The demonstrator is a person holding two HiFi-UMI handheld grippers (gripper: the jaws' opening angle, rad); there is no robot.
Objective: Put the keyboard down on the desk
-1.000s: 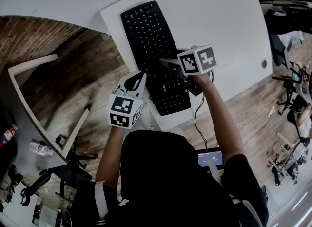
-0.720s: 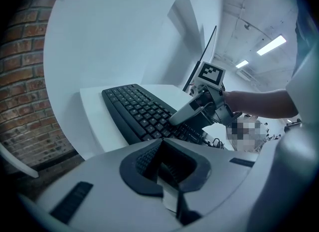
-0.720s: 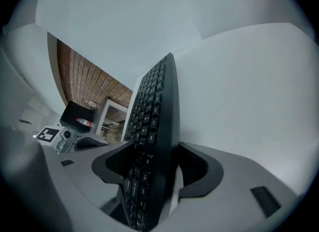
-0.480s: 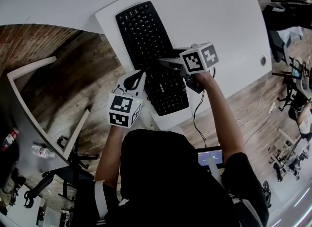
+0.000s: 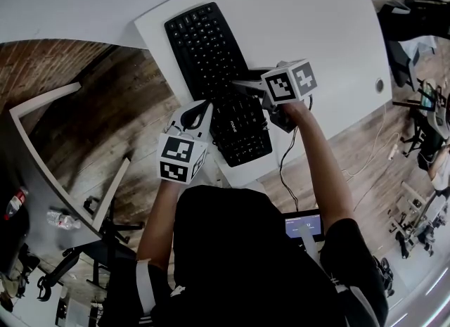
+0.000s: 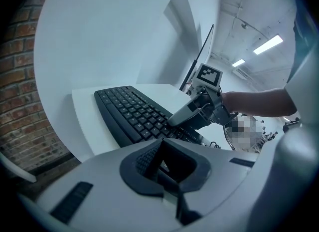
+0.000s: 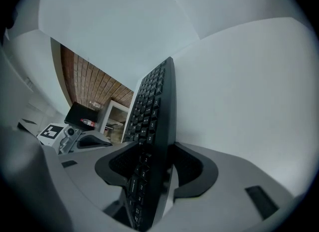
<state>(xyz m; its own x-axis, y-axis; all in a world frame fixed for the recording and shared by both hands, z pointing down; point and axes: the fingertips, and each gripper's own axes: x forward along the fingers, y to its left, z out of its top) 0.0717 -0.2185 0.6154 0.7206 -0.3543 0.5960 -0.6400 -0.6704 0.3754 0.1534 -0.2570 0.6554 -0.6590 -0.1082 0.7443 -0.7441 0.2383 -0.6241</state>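
Head view: long black plastic keyboard [image 5: 211, 58] lies flat on the white bench [image 5: 323, 30]. It runs diagonally, with its far end toward the upper left and its near end close to the bench's front edge. A thin black cable [image 5: 284, 167] hangs down past that front edge, below the keyboard's near end.

Right hand-held gripper [image 5: 246, 88]: it comes in over the keyboard's right long edge, nearer the near end than the far one. In the right gripper view the keyboard's edge stands upright between the two dark textured pads [image 7: 188, 168] and fills the gap. The jaws have just been closing. The pads appear to bear on both faces, though the key side hides the left contact, so this reads as a grip on the keyboard.

Left hand-held gripper [image 5: 199, 114]: it sits just beside the keyboard's left long edge, near the near end, at the bench's edge. In the left gripper view its jaws stand apart with nothing between them, and the keyboard shows beyond them on the bench.

Below the bench edge a brown wooden floor [image 5: 105, 114] fills the left of the head view. A small lit screen [image 5: 304, 228] sits at the person's chest.
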